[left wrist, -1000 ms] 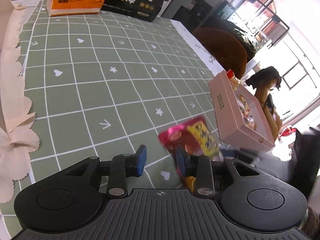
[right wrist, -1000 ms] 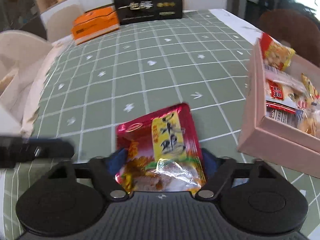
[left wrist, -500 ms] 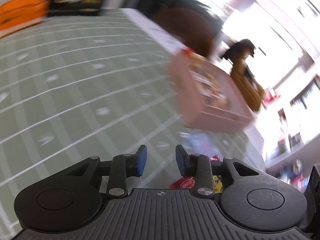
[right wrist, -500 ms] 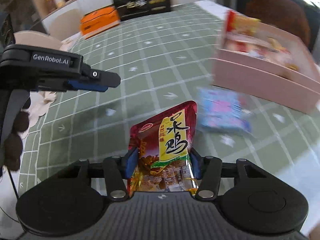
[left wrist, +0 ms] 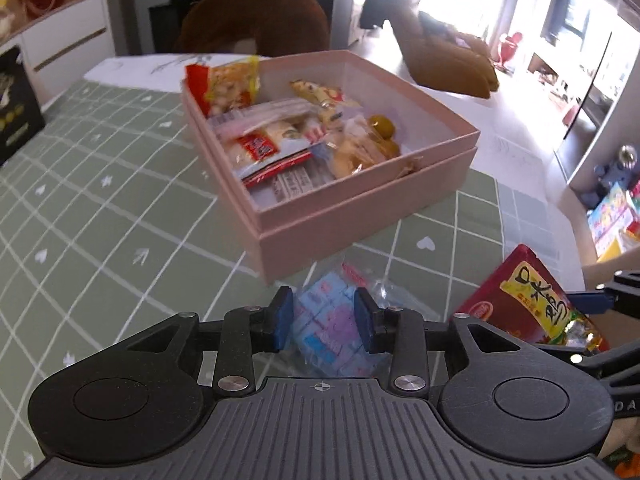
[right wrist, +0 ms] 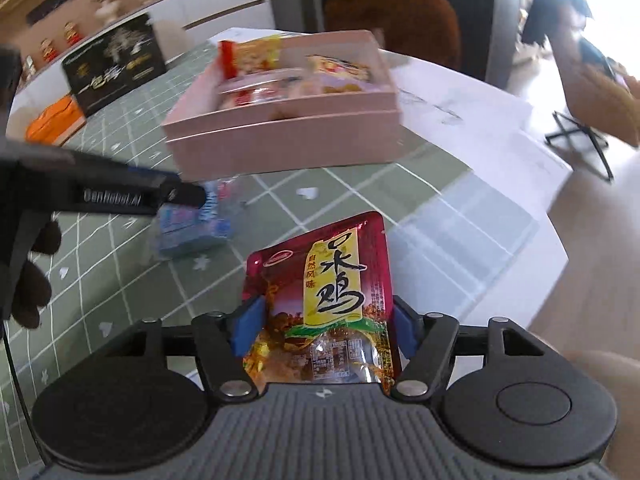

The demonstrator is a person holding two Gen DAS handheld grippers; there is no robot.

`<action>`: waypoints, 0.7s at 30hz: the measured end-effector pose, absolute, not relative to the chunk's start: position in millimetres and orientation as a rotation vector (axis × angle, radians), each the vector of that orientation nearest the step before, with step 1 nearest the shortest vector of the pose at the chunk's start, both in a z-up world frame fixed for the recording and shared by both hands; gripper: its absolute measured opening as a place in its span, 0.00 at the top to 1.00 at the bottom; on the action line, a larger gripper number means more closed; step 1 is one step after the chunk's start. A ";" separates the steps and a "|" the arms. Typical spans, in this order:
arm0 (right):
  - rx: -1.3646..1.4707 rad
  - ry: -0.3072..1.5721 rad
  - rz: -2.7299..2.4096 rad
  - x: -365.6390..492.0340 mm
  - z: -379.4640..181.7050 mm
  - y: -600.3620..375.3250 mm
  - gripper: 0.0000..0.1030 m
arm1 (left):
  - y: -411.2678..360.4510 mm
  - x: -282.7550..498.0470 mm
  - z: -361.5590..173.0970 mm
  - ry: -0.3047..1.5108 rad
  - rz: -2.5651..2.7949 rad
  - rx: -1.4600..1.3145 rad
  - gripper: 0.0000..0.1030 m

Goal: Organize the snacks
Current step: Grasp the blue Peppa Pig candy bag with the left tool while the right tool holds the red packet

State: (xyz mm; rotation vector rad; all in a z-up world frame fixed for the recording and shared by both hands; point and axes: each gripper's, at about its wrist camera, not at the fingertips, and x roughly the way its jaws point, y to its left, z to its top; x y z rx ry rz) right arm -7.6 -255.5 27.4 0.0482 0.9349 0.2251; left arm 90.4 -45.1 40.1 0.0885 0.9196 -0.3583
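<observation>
My right gripper (right wrist: 322, 326) is shut on a red chicken snack packet (right wrist: 324, 300) and holds it above the table; the packet also shows in the left wrist view (left wrist: 528, 300). My left gripper (left wrist: 324, 320) is open, its jaws either side of a blue snack packet (left wrist: 336, 328) lying on the green tablecloth; that packet also shows in the right wrist view (right wrist: 188, 224). A pink box (left wrist: 360, 216) holding several snacks stands just beyond both grippers, and it also shows in the right wrist view (right wrist: 280, 140).
A black gift box (right wrist: 116, 64) and an orange package (right wrist: 56, 120) stand at the far left of the table. A brown chair (left wrist: 256, 12) is behind the table. The table's white edge (right wrist: 500, 200) runs to the right.
My left gripper has swung right from the open tablecloth to the blue packet in front of the pink box. My right gripper has lifted the red packet and turned toward the box.
</observation>
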 end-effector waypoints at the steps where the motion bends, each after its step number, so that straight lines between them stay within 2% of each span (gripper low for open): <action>1: 0.062 0.935 0.225 -8.2 25.8 -258.6 0.35 | -42.9 85.9 41.0 0.935 -0.360 0.072 0.64; 5: 0.058 0.920 0.240 -10.3 19.9 -257.1 0.32 | -30.4 56.5 34.3 0.990 -0.362 -0.023 0.64; 11: -0.004 0.889 0.310 6.7 18.8 -223.9 0.30 | -3.9 24.7 41.2 0.927 -0.319 -0.182 0.64; 16: -0.052 0.877 0.270 31.9 17.3 -207.1 0.28 | 3.5 67.5 53.2 0.877 -0.265 -0.217 0.64; 21: -0.033 0.869 0.214 24.2 13.9 -221.8 0.24 | -3.3 110.6 31.5 0.937 -0.298 -0.234 0.64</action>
